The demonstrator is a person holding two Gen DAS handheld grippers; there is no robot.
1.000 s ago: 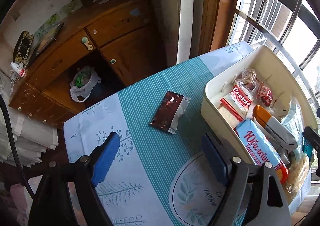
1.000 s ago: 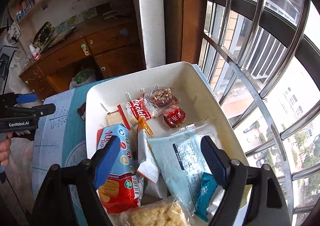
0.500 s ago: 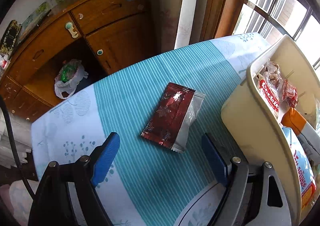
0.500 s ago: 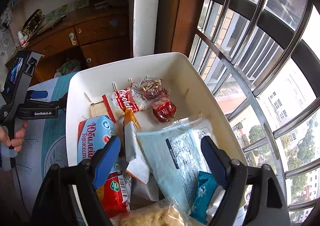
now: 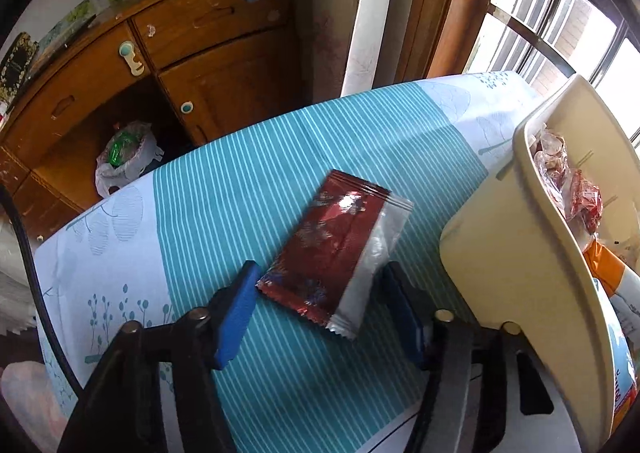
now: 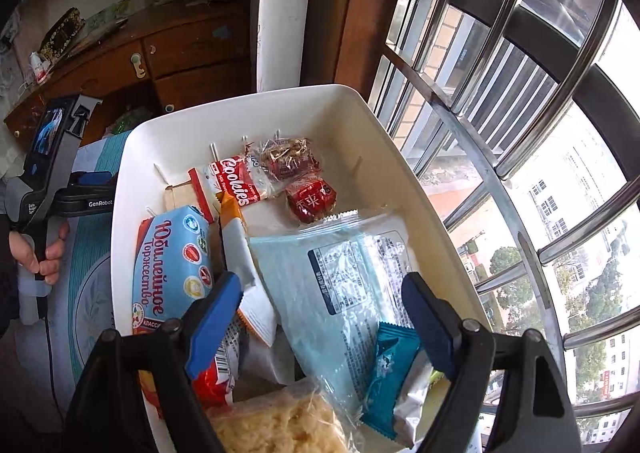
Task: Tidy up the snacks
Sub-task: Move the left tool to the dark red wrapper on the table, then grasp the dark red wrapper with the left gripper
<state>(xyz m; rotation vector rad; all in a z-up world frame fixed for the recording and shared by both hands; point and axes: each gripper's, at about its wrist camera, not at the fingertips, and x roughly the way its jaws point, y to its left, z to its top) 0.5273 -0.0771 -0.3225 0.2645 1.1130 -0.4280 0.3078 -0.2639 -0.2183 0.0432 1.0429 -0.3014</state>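
Note:
A dark red snack packet (image 5: 332,245) with a clear silvery edge lies flat on the teal striped tablecloth (image 5: 240,189), just left of the cream bin (image 5: 500,245). My left gripper (image 5: 320,309) points down at it, and its jaws are closing with the packet's near end between the blue pads (image 5: 236,313). The packet is not lifted or bent. My right gripper (image 6: 320,317) hangs open over the bin (image 6: 240,109), holding nothing. In the bin lie a blue and red biscuit pack (image 6: 172,265), a Cookies pack (image 6: 236,181), a pale blue pouch (image 6: 340,277) and a teal packet (image 6: 388,369).
A wooden desk with drawers (image 5: 200,53) stands beyond the table's far edge, with a plastic bag (image 5: 124,157) on the floor under it. Metal window bars (image 6: 520,93) run close behind the bin. A person's hand (image 6: 44,253) holds the left gripper's handle.
My left gripper has come down towards the red packet and its jaws have narrowed around the packet's near end. The right gripper has stayed open over the bin.

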